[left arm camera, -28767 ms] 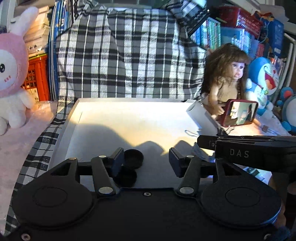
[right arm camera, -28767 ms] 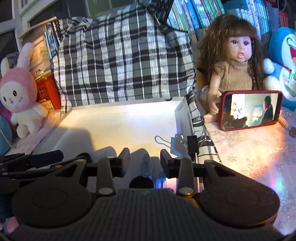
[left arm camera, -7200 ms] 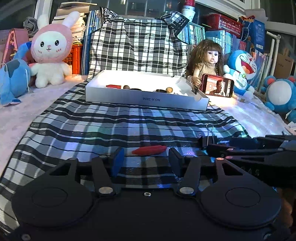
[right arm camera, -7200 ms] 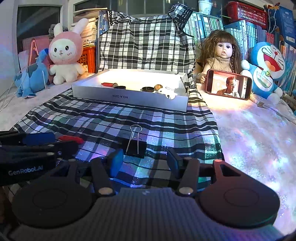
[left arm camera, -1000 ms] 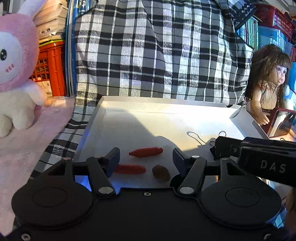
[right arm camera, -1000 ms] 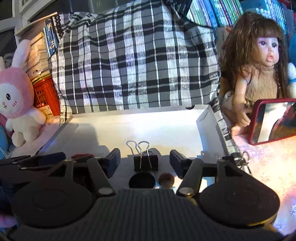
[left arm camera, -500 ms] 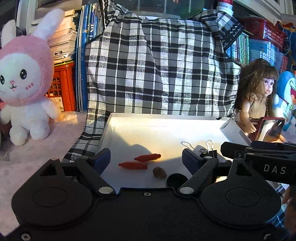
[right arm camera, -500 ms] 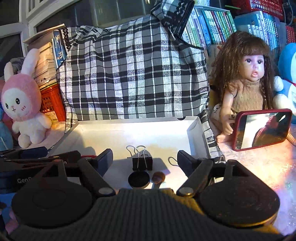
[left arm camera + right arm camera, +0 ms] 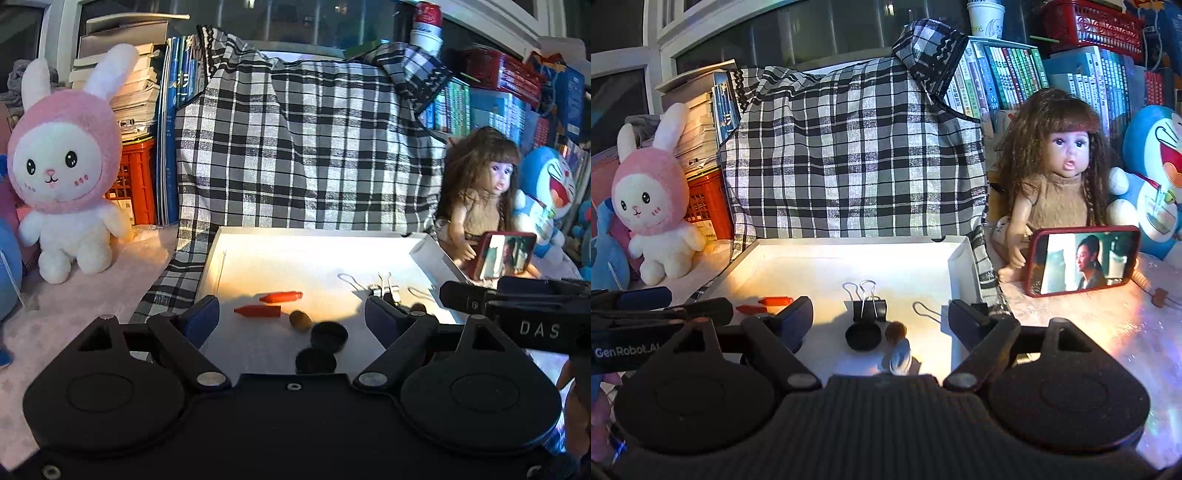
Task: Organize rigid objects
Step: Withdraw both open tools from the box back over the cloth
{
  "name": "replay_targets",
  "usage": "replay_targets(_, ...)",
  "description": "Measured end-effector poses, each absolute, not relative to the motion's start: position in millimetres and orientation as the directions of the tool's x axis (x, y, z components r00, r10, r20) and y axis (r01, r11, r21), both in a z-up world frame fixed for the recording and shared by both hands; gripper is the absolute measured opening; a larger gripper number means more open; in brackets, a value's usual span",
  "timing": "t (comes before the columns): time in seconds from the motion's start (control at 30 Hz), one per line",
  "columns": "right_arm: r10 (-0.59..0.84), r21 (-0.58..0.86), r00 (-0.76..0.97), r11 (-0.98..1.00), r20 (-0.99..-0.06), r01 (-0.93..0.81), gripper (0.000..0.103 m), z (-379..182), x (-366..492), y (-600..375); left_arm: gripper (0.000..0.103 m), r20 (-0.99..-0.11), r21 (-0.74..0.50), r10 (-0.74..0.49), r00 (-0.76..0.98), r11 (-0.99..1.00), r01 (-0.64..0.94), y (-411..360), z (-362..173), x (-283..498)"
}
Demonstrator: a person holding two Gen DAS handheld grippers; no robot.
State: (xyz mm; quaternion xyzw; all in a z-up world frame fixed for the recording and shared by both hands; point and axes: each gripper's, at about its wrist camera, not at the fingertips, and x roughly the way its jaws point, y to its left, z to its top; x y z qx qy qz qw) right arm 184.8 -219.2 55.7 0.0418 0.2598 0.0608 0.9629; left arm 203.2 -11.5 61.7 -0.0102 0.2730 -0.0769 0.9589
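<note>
White tray (image 9: 960,258) holds everything, both grippers (image 9: 291,317) (image 9: 881,317) released, right jaws opening on nothing; risk: binder clip (image 9: 870,308) at 12 o'clock gets nudged onto black cap (image 9: 863,336).

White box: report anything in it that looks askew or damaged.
The white box has its right end wall splayed outward, its corner open. Inside, the red pieces, binder clip, black caps and brown nut lie loose, none visibly broken.

The white tray's (image 9: 962,266) far half lies bare; binder clip (image 9: 870,309) and caps (image 9: 328,335) crowd its near end.
</note>
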Motion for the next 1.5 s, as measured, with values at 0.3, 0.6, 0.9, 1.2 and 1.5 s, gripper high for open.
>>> replay_targets(0.3, 0.128, 0.104, 0.856, 0.991, -0.501, -0.087, 0.089, 55.6, 159.3, -225.4, 0.086, -0.519, -0.035, -0.169, 0.838, 0.984, 0.177, -12.7, 60.0, 169.1)
replay_targets(0.6, 0.126, 0.075, 0.865, 0.992, -0.486, -0.102, 0.091, 54.1, 135.6, -224.6, 0.086, -0.512, -0.029, -0.171, 0.842, 0.983, 0.182, -9.3, 57.0, 146.9)
replay_targets(0.9, 0.121, 0.045, 0.867, 0.993, -0.484, -0.113, 0.094, 51.4, 116.7, -218.4, 0.087, -0.513, -0.037, -0.171, 0.841, 0.984, 0.177, -7.3, 54.2, 130.4)
replay_targets(1.2, 0.118, 0.037, 0.862, 0.993, -0.492, -0.114, 0.099, 39.8, 101.9, -214.2, 0.087, -0.535, -0.029, -0.154, 0.831, 0.986, 0.164, -8.2, 37.2, 118.5)
replay_targets(1.5, 0.108, 0.043, 0.834, 0.994, -0.541, -0.101, 0.101, 15.1, 97.3, -212.1, 0.087, -0.571, -0.014, -0.128, 0.81, 0.989, 0.147, -9.2, 15.0, 117.3)
